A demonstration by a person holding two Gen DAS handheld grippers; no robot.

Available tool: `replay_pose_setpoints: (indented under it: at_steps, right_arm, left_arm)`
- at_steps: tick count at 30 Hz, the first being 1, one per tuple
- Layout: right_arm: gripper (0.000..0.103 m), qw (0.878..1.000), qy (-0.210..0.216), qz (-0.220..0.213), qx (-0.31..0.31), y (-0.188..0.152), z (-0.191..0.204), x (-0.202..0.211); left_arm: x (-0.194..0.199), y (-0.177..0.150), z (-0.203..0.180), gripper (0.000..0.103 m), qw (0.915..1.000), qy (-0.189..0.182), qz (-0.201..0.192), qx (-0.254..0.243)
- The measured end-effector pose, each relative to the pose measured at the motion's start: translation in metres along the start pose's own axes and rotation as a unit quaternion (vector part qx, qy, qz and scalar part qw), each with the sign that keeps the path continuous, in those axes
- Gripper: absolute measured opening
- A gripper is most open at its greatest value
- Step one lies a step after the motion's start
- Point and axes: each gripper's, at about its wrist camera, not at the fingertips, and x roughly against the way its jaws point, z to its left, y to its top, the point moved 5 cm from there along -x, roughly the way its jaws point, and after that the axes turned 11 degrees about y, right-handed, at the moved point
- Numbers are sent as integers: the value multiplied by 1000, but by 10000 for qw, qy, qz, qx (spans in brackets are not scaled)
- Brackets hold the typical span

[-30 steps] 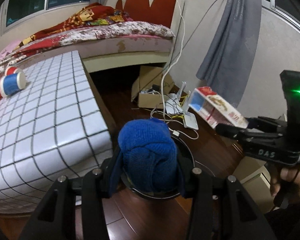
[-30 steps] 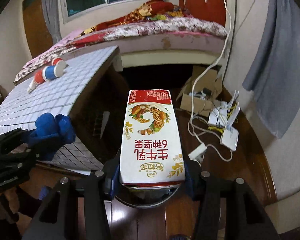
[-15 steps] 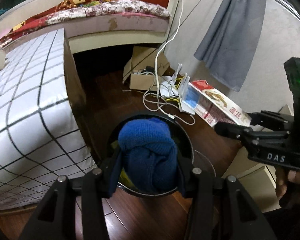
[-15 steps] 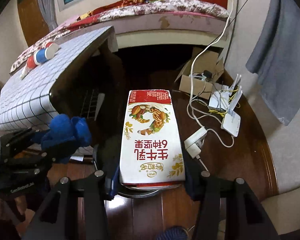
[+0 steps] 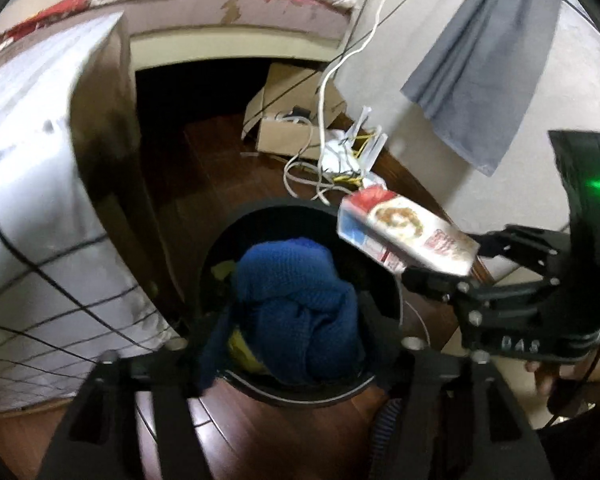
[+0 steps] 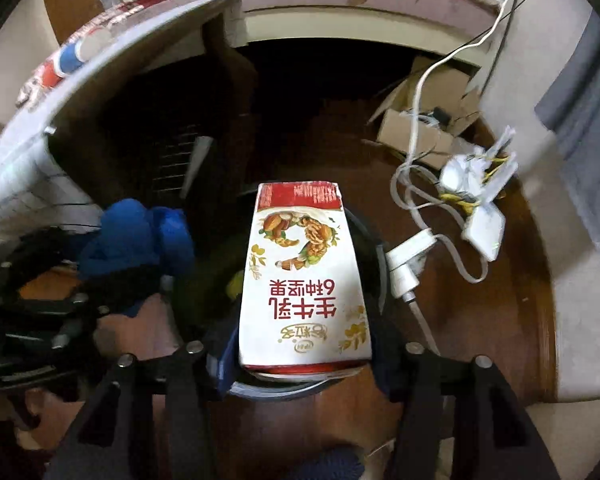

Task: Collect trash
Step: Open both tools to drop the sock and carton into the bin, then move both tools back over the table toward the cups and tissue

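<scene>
I am at the step of dropping two pieces of trash into the black round bin (image 5: 300,390) that stands on the wooden floor (image 6: 480,320), beside the tiled table (image 5: 40,200). My left gripper (image 5: 296,344) hangs directly over the mouth of the bin, and the blue knitted bundle (image 5: 296,312) is between its jaws. The jaws are opening now, but the bundle has not fallen yet; I cannot tell if the pads press on it or only touch it. My right gripper (image 6: 304,356) is just beside, also above the bin, with the milk carton (image 6: 304,276) lying lengthwise between its jaws, the red end pointing away from me. These jaws are opening too, and the carton sits there as if it is about to slide out. In the bin I see something yellow (image 5: 242,350) under the bundle, so it already holds some trash. I judge that the next move calls for opening both tools fully and keeping them over the bin until both things fall inside. The carton is long, so I think it may catch on the rim; tilting it more downward would help. The cables (image 6: 416,184) and the white adapter (image 6: 406,270) lie close to the bin, and I must not touch them.
</scene>
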Motion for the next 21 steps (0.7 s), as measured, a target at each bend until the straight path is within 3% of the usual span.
replay_pose_setpoints:
  at_steps: [2, 9, 19, 21]
  right_arm:
    - [83, 9998, -167, 83, -4, -4, -6, -3]
    - [83, 9985, -388, 273, -259, -12, -24, 2]
    - [100, 9987, -430, 261, 1, -15, -4, 13]
    - [102, 9987, -457, 198, 80, -14, 1, 17]
  left_arm:
    - [-6, -2, 0, 71, 10000, 63, 67, 12]
    - [-3, -11, 10, 78, 9993, 350, 102, 114]
    - [20, -15, 20, 89, 9979, 639, -59, 117]
    - [26, -15, 21, 96, 9972, 741, -111, 65]
